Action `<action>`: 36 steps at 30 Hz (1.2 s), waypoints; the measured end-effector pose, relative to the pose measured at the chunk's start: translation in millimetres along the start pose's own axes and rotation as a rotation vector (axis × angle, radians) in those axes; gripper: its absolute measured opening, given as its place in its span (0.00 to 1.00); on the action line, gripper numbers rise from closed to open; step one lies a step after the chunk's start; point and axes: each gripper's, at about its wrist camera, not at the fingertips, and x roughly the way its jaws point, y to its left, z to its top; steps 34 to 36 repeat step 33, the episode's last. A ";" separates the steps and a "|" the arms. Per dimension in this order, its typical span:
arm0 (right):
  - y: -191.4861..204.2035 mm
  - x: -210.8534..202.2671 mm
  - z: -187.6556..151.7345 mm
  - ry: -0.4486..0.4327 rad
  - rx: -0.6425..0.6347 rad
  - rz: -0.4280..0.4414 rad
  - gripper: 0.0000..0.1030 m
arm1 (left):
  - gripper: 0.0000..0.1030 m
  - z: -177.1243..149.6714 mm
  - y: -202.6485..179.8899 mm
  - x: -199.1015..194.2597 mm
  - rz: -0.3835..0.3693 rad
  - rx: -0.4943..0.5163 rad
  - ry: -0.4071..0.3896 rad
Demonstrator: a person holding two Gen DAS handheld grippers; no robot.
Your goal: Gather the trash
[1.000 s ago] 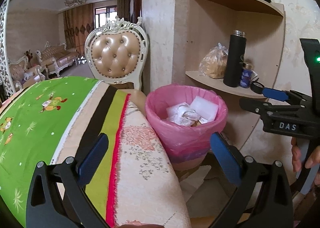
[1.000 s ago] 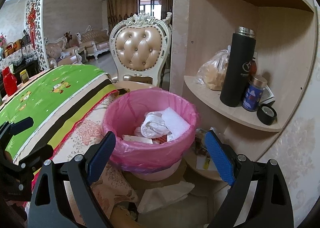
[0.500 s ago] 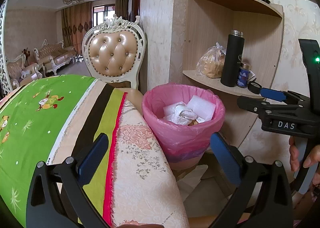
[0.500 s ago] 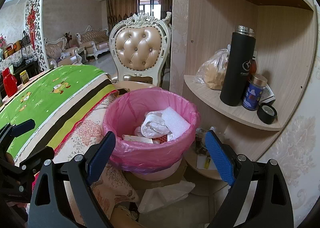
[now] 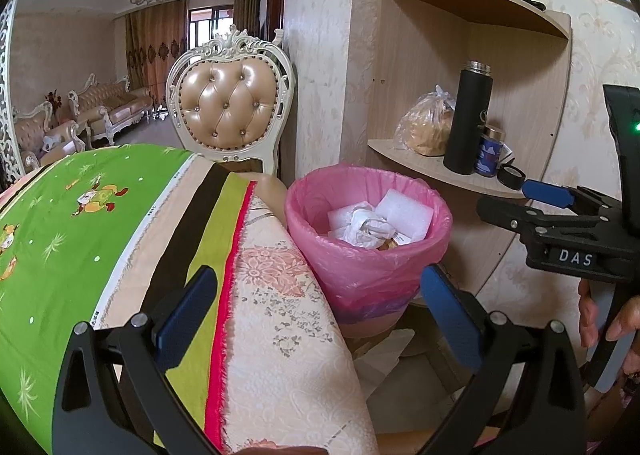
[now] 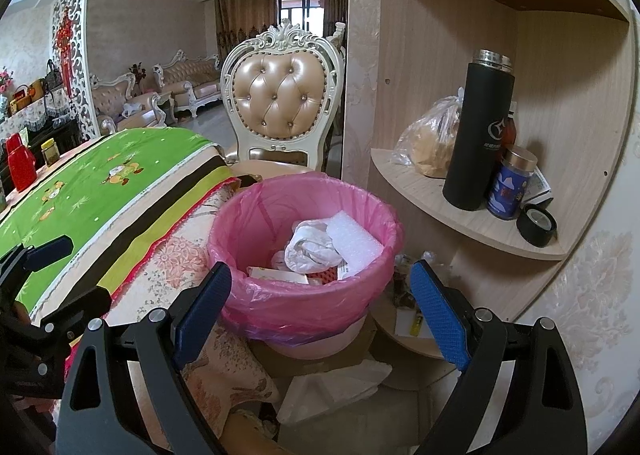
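- Left wrist view: I am holding my left gripper (image 5: 316, 307) with its fingers (image 5: 186, 315) spread and nothing between them, over the edge of the desk (image 5: 280, 335) with its patterned cloth.
- The pink-lined bin (image 5: 368, 255) is standing just beyond the desk edge, below the corner shelf (image 5: 436, 171). Crumpled white trash (image 5: 368, 223) and a foam sheet are lying inside.
- My right gripper (image 5: 516, 199) is showing at the right edge, apart from the bin.
- Right wrist view: I am keeping my right gripper (image 6: 320, 307) released, fingers (image 6: 438, 319) wide and empty, framing the bin (image 6: 308, 295) from the near side.
- A white sheet of paper (image 6: 340, 387) is lying on the floor below the bin; probably the next piece to collect.
- Judgement: I should be lowering one gripper past the bin wall without snagging the liner (image 6: 256, 211), and pinching the sheet by a raised edge.
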 end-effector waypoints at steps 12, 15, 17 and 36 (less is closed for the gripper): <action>-0.3 4.6 -2.9 0.008 0.001 -0.001 0.83 | 0.96 0.6 1.4 1.7 -0.009 -0.015 0.000; -1.1 5.7 -3.8 0.010 0.001 -0.002 0.83 | 0.96 0.6 -0.5 2.3 -0.023 -0.009 0.005; -1.6 6.3 -4.3 0.011 0.001 -0.004 0.83 | 0.96 0.6 -0.6 2.0 -0.033 -0.011 0.007; -3.1 8.2 -7.3 0.013 -0.002 -0.004 0.83 | 0.96 -1.6 -3.9 3.3 -0.036 -0.004 0.003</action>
